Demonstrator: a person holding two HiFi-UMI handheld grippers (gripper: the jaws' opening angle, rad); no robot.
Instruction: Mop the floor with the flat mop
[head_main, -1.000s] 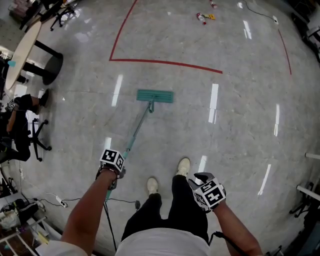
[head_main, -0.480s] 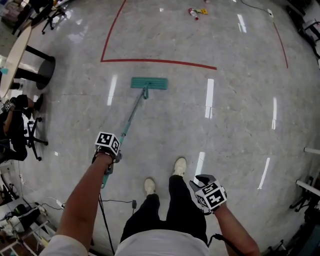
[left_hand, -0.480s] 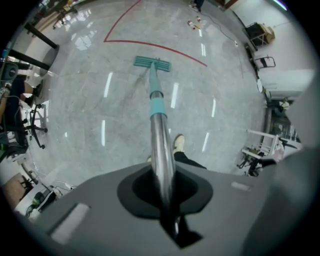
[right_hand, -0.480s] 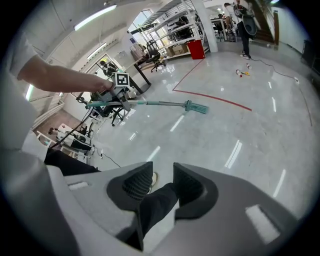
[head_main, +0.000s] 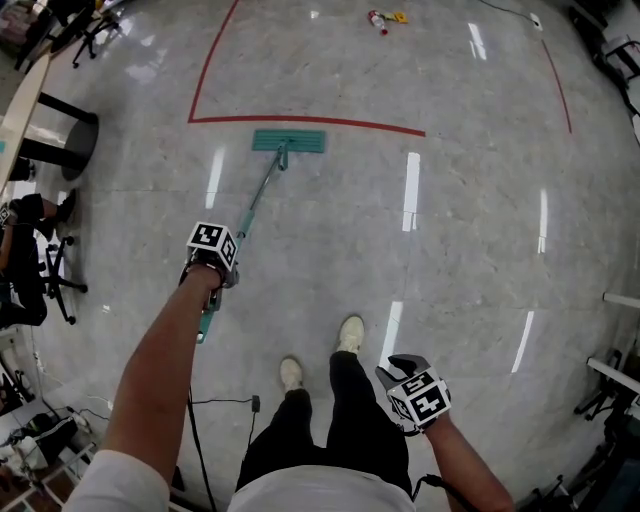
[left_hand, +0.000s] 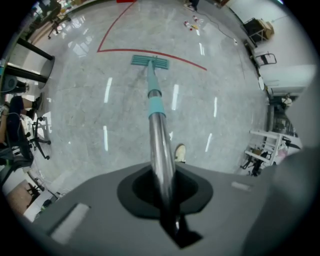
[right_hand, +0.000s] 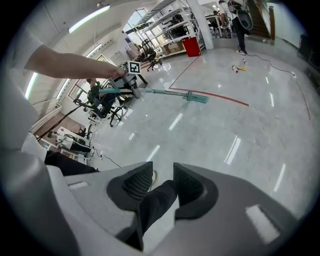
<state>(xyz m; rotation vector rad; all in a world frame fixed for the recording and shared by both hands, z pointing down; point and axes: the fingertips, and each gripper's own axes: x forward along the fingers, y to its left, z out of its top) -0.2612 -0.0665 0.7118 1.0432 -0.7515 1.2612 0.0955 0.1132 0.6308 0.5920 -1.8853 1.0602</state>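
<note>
Left gripper (head_main: 226, 272) jaws clenched on the mop pole (head_main: 258, 195). Flat mop head (head_main: 289, 141) sits far ahead on the floor (head_main: 470, 250), just short of the red tape line (head_main: 320, 123). Right gripper (head_main: 402, 364) jaws apart, empty, with a trouser leg behind them. Risk: one-handed grip at long reach, so the pole may twist in the jaws and the head may tilt up. Cable (head_main: 196, 440) by the feet could snag. Forearm partly hides the pole's rear end. Head-to-floor contact too small to judge.

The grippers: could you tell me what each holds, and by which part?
The left gripper grips the mop by the metal part of its handle, near the top; the right gripper is open and empty.
</note>
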